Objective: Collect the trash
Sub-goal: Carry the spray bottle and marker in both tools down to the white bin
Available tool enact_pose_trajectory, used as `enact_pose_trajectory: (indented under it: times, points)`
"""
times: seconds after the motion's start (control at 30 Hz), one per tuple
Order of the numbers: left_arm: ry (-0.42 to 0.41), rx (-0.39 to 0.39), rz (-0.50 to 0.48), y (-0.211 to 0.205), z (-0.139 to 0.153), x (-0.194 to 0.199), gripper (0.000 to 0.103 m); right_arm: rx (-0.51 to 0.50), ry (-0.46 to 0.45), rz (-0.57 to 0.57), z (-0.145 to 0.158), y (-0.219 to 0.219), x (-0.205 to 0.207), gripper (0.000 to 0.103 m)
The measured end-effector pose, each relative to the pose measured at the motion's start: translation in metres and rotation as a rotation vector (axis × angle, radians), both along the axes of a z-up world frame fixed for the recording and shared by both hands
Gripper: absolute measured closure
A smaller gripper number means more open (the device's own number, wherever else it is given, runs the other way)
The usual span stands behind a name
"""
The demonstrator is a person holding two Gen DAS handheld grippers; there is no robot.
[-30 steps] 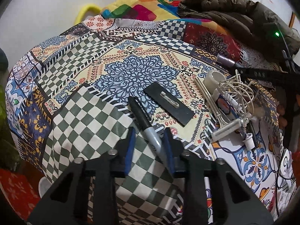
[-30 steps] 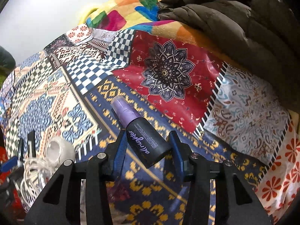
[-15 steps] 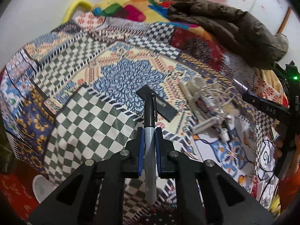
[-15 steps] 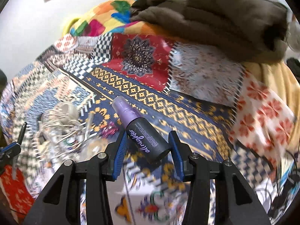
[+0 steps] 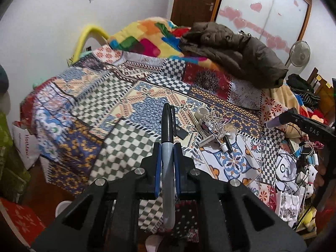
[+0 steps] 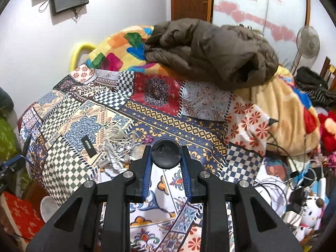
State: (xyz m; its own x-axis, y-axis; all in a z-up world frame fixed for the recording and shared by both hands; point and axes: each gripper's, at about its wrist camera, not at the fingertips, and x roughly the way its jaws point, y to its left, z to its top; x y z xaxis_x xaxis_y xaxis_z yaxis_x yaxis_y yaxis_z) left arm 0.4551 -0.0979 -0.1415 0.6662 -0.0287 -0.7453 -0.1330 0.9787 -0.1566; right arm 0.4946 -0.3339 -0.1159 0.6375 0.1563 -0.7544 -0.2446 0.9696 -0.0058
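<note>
My left gripper is shut on a grey marker with a black cap. It holds the marker upright, well above the patchwork bedspread. My right gripper holds a dark spray bottle, seen end-on as a round black base. Its jaws are closing and the pads press on the bottle's sides. The left wrist view shows that gripper at the right, with the bottle's purple cap sticking out. Still on the bed lie a cable tangle, a tape roll and a flat black card.
A brown jacket and a colourful blanket are heaped at the head of the bed. Cables, chargers and soft toys crowd the right side. On the floor at the left are a white bag and a red mat.
Both grippers rose away from the bed with their things. The left one closed on the marker and lifted it. The bottle swung round in the right gripper and now faces the camera end-on.
</note>
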Motion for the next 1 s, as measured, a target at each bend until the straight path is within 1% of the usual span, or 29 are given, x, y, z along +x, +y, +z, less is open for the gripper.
enact_pose_trajectory:
  times: [0.03,0.1,0.17,0.23,0.33,0.47,0.67,0.73,0.87,1.0]
  points:
    - [-0.002,0.007,0.003,0.002,0.002,-0.004,0.093,-0.023,0.005,0.006,-0.002,0.006,-0.002,0.079]
    - [-0.001,0.021,0.012,0.008,0.005,-0.016,0.093,-0.037,0.017,0.022,-0.01,0.01,-0.008,0.079]
    - [0.007,0.021,0.019,0.013,0.004,-0.025,0.093,-0.045,0.051,0.025,-0.025,0.014,-0.009,0.079]
    - [0.006,0.022,0.026,0.018,0.005,-0.036,0.093,-0.017,0.087,0.02,-0.036,0.014,-0.012,0.079]
    - [0.009,0.021,0.031,0.029,0.008,-0.051,0.093,0.02,0.119,0.027,-0.036,0.02,-0.023,0.079]
    - [0.009,0.038,0.048,0.05,0.011,-0.069,0.093,0.041,0.113,0.058,-0.027,0.037,-0.036,0.079]
    - [0.025,0.039,0.083,0.084,0.008,-0.096,0.093,0.061,0.081,0.128,-0.006,0.075,-0.062,0.079]
    - [0.028,0.04,0.093,0.095,0.007,-0.106,0.093,0.062,0.071,0.153,-0.001,0.092,-0.074,0.079]
    - [0.036,0.037,0.11,0.12,0.005,-0.128,0.093,0.08,0.081,0.201,0.004,0.122,-0.091,0.079]
    - [0.048,0.021,0.126,0.146,0.003,-0.152,0.093,0.077,0.082,0.262,0.007,0.161,-0.113,0.079]
